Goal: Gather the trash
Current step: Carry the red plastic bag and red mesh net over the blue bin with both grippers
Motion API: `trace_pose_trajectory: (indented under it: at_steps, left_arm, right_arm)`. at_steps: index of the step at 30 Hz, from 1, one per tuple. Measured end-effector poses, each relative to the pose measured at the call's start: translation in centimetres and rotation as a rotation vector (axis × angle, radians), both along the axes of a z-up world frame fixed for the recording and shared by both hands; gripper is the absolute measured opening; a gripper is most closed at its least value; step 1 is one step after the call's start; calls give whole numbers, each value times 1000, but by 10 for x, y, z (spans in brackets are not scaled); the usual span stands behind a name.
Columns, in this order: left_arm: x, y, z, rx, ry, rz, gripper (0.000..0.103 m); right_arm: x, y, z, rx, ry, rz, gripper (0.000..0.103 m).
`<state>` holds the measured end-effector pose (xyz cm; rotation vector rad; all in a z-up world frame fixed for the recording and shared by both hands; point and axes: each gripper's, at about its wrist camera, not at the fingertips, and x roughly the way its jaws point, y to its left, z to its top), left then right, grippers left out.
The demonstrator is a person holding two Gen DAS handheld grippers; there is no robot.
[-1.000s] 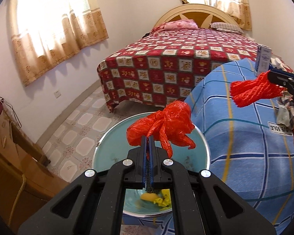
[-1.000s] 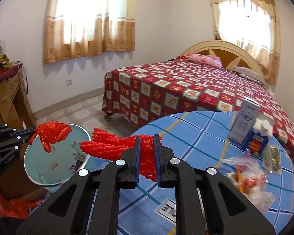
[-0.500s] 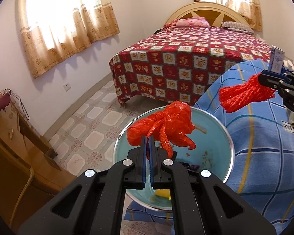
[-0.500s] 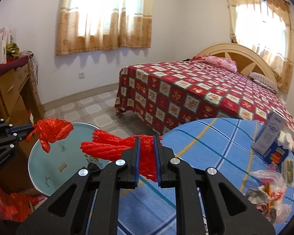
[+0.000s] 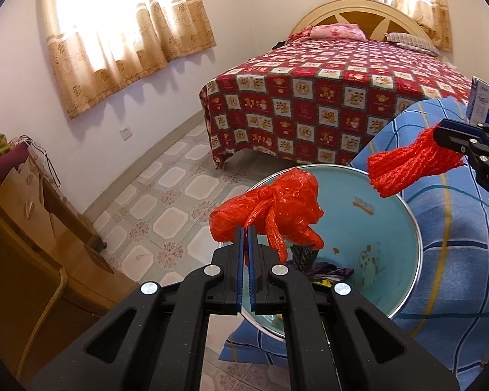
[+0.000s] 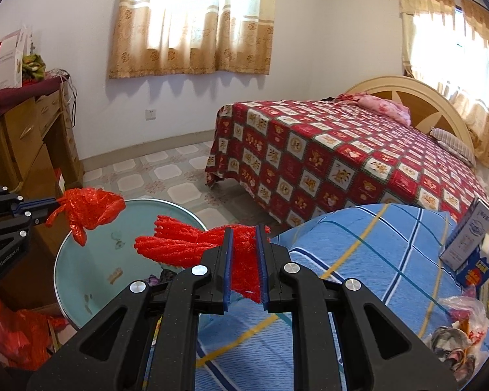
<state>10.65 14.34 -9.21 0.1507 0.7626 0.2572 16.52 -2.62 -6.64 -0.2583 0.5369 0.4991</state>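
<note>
My left gripper [image 5: 245,228] is shut on a crumpled red plastic bag [image 5: 277,208] that hangs over the open turquoise bin [image 5: 391,215]. My right gripper [image 6: 244,233] is shut on a red foam net sleeve [image 6: 179,247], whose free end sticks out left, over the bin's [image 6: 81,277] near edge. In the left wrist view the right gripper [image 5: 440,135] comes in from the right with the net [image 5: 407,166] above the bin's rim. In the right wrist view the left gripper [image 6: 57,203] holds the bag [image 6: 91,208] at the left. Some trash lies at the bin's bottom [image 5: 322,270].
A round table with a blue plaid cloth [image 6: 358,260] stands right of the bin, carrying cartons [image 6: 469,238] and a clear bag of scraps [image 6: 456,325]. A bed with a red patterned cover [image 6: 342,163] lies behind. A wooden dresser [image 5: 26,228] stands left; a red bag [image 6: 19,335] lies on the floor.
Both grippers have moved left toward the bin with their loads. The bin now fills more of the left wrist view, and the net has come over its rim.
</note>
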Motion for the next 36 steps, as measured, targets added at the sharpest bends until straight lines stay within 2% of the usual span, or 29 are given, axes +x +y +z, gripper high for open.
trace_pose_trajectory:
  at_steps: [36]
  left_arm:
    - [0,5,-3,-11,4,3,3]
  right_arm:
    - [-7,16,-1,-13,3,36,14]
